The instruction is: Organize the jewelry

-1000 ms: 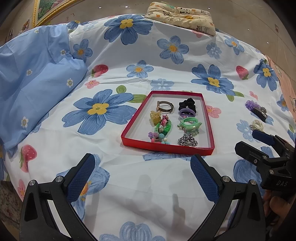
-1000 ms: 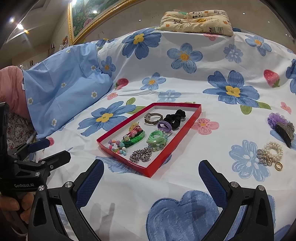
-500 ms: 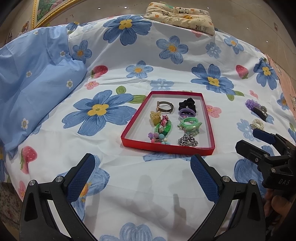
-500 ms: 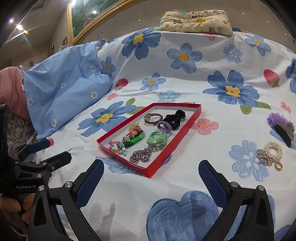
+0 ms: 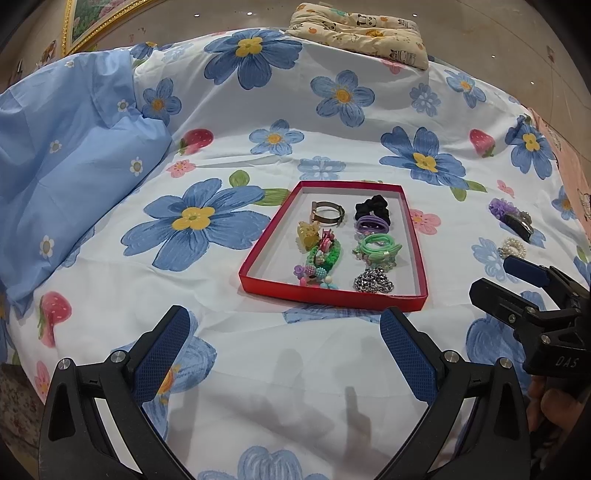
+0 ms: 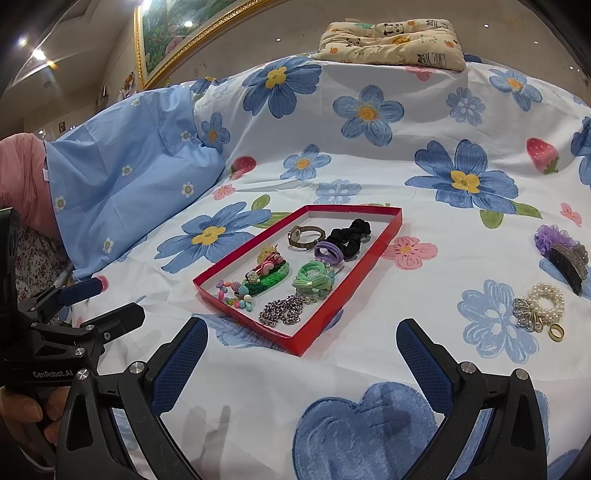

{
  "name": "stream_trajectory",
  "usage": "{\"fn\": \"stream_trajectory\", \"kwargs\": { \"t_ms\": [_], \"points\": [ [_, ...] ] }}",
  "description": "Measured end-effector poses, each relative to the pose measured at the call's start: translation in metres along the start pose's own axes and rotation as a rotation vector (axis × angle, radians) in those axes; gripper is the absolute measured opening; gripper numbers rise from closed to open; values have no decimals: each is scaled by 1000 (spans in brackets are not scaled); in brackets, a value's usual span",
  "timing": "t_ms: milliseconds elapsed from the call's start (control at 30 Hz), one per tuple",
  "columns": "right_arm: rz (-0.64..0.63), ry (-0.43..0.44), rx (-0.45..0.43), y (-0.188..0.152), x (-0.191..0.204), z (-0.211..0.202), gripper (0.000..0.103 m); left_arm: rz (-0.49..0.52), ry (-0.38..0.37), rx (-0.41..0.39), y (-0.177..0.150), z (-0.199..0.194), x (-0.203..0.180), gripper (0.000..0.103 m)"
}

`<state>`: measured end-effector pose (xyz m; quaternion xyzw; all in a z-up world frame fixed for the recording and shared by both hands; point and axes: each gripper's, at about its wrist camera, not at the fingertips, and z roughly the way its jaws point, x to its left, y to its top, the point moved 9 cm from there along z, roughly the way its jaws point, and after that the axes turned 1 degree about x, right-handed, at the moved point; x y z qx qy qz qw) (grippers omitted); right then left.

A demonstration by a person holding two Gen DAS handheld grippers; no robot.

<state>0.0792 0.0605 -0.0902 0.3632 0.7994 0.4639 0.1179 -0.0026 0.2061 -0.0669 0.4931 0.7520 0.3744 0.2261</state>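
From your left wrist camera, your left gripper [image 5: 284, 343] hangs over the flowered bedsheet [image 5: 229, 155] with its blue-padded fingers spread wide and nothing between them. Just beyond the fingertips lies the red tray [image 5: 330, 291], flat on the sheet. Inside it you can pick out a metal bangle [image 5: 328, 213], a black scrunchie [image 5: 372, 206] with purple hair ties [image 5: 371, 224] touching its near side, green hair ties [image 5: 376, 246], a silver chain [image 5: 373, 281], a yellow claw clip [image 5: 307, 233] and a green braided piece [image 5: 325, 254] topped with pink ornaments. Your right gripper [image 5: 513, 284] enters from the right edge, also released and empty. Past it, outside the tray, a purple flower clip [image 5: 508, 216] and a pearl bracelet [image 5: 513, 247] lie on the sheet. A light-blue pillow [image 5: 66, 173] sits at the left, a panda-print cushion [image 5: 358, 29] at the far end.

From your right wrist camera, your right gripper [image 6: 301, 363] is likewise spread apart, holding nothing, above a blue heart print. The red tray [image 6: 321, 325] lies ahead and to the left — its near corner sits between the fingertips. To the right, well apart from the tray, the pearl bracelet [image 6: 546, 299] touches a silver butterfly piece [image 6: 528, 314], with a gold ring [image 6: 556, 332] just beside them; farther back lies the purple flower clip [image 6: 561, 247]. Your left gripper [image 6: 99, 299] shows at the left edge, fingers parted.
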Motion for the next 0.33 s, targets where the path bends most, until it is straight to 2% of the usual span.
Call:
{"fn": "stream_trajectory", "kwargs": {
  "t_ms": [333],
  "points": [
    [1,-16,14,6,-4,2,103,-4,-22,3,6,7,-5,103]
  ]
}}
